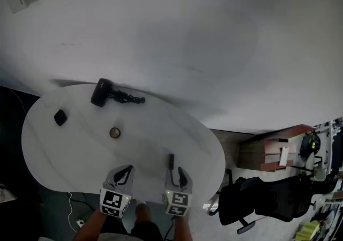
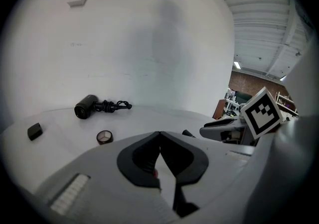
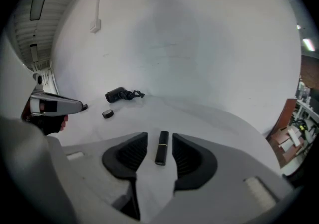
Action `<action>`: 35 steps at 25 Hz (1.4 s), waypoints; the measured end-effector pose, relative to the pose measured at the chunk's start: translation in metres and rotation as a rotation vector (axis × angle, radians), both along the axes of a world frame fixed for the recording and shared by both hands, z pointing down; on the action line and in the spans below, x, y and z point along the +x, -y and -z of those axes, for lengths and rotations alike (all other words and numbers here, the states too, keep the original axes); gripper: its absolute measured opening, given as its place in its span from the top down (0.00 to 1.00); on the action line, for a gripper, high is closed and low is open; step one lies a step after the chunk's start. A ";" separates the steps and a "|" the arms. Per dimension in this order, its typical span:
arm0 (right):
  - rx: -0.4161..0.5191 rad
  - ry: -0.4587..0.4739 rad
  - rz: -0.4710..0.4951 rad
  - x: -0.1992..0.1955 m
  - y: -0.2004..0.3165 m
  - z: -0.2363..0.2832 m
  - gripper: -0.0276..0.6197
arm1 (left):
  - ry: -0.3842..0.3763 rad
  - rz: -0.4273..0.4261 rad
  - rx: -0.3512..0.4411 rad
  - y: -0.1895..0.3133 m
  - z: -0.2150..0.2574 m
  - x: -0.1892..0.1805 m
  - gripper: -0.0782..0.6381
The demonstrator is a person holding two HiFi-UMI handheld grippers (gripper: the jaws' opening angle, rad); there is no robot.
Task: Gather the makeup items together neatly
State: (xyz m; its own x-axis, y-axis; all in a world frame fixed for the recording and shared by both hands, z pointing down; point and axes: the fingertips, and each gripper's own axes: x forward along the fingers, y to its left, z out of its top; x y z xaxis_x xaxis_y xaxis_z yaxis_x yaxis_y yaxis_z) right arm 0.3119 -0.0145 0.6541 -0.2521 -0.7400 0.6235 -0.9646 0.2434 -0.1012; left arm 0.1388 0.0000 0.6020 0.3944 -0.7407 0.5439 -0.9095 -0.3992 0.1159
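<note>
We see three makeup items on the white round table [image 1: 80,159], well apart from one another. A slim black lipstick tube [image 3: 161,147] with a thin gold band lies flat at about 4 o'clock from the tabletop's middle in the head view, its length running 12 to 6. It sits between the spread jaws of the right gripper [image 3: 159,138], and neither pad touches it. A small round pot [image 1: 114,133] with a dark brownish rim and a pale top sits near the middle. At about 10 o'clock, close to the edge, lies a small flat black square piece [image 1: 60,117], possibly a compact; it is too small for us to tell.
</note>
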 end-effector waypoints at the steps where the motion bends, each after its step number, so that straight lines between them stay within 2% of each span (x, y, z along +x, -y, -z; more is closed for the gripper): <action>1: -0.012 0.002 -0.001 0.000 0.003 -0.006 0.68 | 0.000 0.005 -0.003 0.001 -0.001 -0.001 0.88; 3: -0.043 -0.001 0.003 -0.001 0.008 -0.018 0.64 | 0.005 0.016 -0.012 0.001 -0.006 -0.003 0.88; 16: -0.139 -0.024 0.092 -0.012 0.025 -0.048 0.64 | 0.027 0.099 -0.054 0.002 -0.023 -0.016 0.88; 18: -0.151 -0.034 0.098 -0.012 0.025 -0.051 0.73 | 0.028 0.113 -0.049 0.003 -0.022 -0.018 0.88; 21: -0.162 -0.060 0.106 -0.012 0.026 -0.053 0.79 | 0.031 0.131 -0.042 0.003 -0.020 -0.023 0.88; 24: -0.170 -0.063 0.120 -0.014 0.026 -0.054 0.80 | 0.037 0.139 -0.029 0.004 -0.015 -0.028 0.88; 29: -0.134 -0.049 0.168 -0.031 0.027 -0.036 0.80 | 0.030 0.176 -0.012 0.000 -0.010 -0.044 0.88; 35: -0.070 -0.018 0.289 -0.082 0.026 -0.002 0.80 | 0.040 0.246 0.037 -0.008 0.012 -0.077 0.88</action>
State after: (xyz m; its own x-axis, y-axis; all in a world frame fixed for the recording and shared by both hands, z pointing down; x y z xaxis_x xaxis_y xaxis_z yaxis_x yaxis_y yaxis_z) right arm 0.2303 -0.0404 0.6564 -0.4345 -0.5946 0.6765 -0.8583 0.5010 -0.1109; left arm 0.0620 0.0075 0.5897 0.1785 -0.8312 0.5265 -0.9834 -0.1685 0.0673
